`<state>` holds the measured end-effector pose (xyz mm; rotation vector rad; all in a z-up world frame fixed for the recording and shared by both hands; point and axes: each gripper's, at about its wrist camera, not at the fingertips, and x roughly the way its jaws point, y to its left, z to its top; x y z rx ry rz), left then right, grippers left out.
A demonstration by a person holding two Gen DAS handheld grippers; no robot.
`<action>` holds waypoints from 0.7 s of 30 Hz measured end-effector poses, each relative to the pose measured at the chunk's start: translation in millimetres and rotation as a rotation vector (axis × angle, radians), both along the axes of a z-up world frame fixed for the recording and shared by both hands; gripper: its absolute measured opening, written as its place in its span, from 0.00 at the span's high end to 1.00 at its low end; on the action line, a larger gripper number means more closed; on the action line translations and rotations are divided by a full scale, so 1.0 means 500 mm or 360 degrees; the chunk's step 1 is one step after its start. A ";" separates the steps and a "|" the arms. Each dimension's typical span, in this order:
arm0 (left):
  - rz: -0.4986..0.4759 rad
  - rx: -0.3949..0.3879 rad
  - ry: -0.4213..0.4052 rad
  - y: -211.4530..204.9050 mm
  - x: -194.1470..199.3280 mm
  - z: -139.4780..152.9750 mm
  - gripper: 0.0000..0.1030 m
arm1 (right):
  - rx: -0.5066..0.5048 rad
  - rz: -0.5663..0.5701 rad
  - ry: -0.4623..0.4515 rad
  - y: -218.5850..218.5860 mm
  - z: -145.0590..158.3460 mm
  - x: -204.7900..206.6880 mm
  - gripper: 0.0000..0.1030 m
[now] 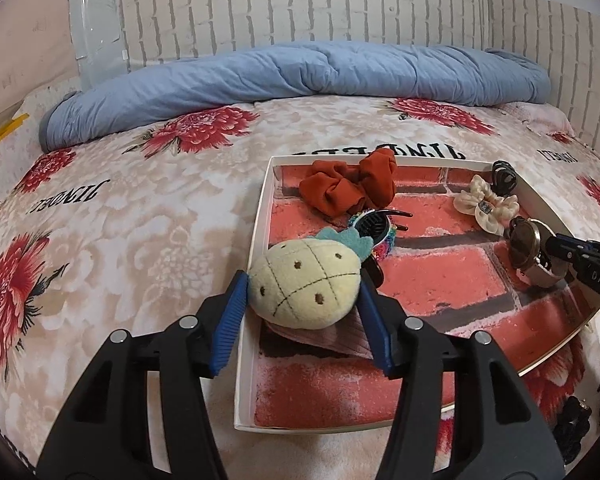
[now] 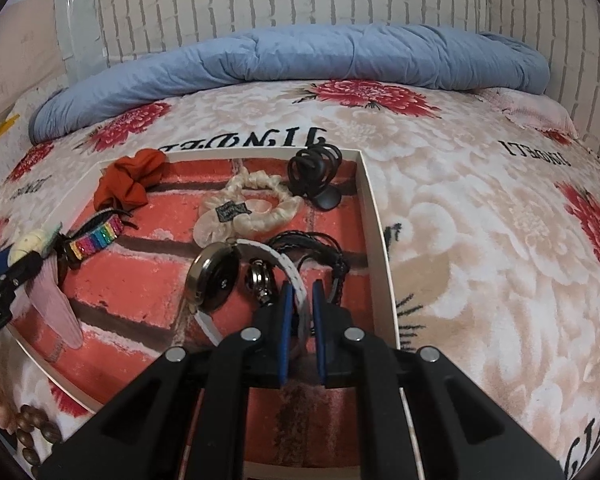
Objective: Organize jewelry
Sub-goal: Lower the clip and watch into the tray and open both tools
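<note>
A shallow white box [image 1: 260, 216] with a red brick-pattern floor lies on the bed. My left gripper [image 1: 302, 286] is shut on a plush pineapple [image 1: 304, 282] over the box's left edge. A pink ribbed pouch [image 1: 332, 338] lies under it. My right gripper [image 2: 300, 292] is shut on the white strap [image 2: 290, 270] of a watch [image 2: 214, 274] inside the box [image 2: 374, 216]; it shows in the left wrist view [image 1: 556, 256] too. A rust scrunchie [image 1: 346, 190], cream scrunchie [image 2: 252, 206], rainbow claw clip [image 2: 96, 236], black clip [image 2: 316, 176] and black cord bracelet [image 2: 320, 250] lie in the box.
The bed has a floral blanket [image 1: 140, 208] with a rolled blue duvet [image 1: 300, 72] along the far brick-pattern wall. A brown bead bracelet [image 2: 32, 428] lies on the blanket outside the box's near left corner. A dark item [image 1: 572, 428] lies on the blanket right of the box.
</note>
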<state>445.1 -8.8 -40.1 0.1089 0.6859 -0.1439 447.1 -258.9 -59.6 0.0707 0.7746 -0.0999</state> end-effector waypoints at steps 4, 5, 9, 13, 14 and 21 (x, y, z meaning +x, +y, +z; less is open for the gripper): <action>0.0006 -0.0005 -0.0003 -0.003 0.001 0.000 0.48 | -0.0018 0.0004 0.0005 0.004 -0.002 0.002 0.90; 0.0009 -0.0012 -0.0004 -0.004 0.001 0.000 0.47 | -0.0020 0.0003 0.0007 0.004 -0.004 0.003 0.90; -0.0009 -0.0053 0.0028 -0.009 0.005 -0.004 0.47 | -0.0032 -0.0003 0.0007 0.007 -0.006 0.005 0.90; 0.0008 -0.0110 0.0064 0.002 0.014 -0.010 0.47 | -0.0035 -0.0009 0.0012 0.007 -0.007 0.007 0.90; 0.0008 -0.0121 0.0066 0.003 0.014 -0.011 0.47 | -0.0033 -0.0009 0.0021 0.007 -0.010 0.008 0.90; 0.0007 -0.0099 0.0061 0.001 0.014 -0.012 0.47 | -0.0016 -0.0009 0.0030 0.003 -0.015 0.009 0.90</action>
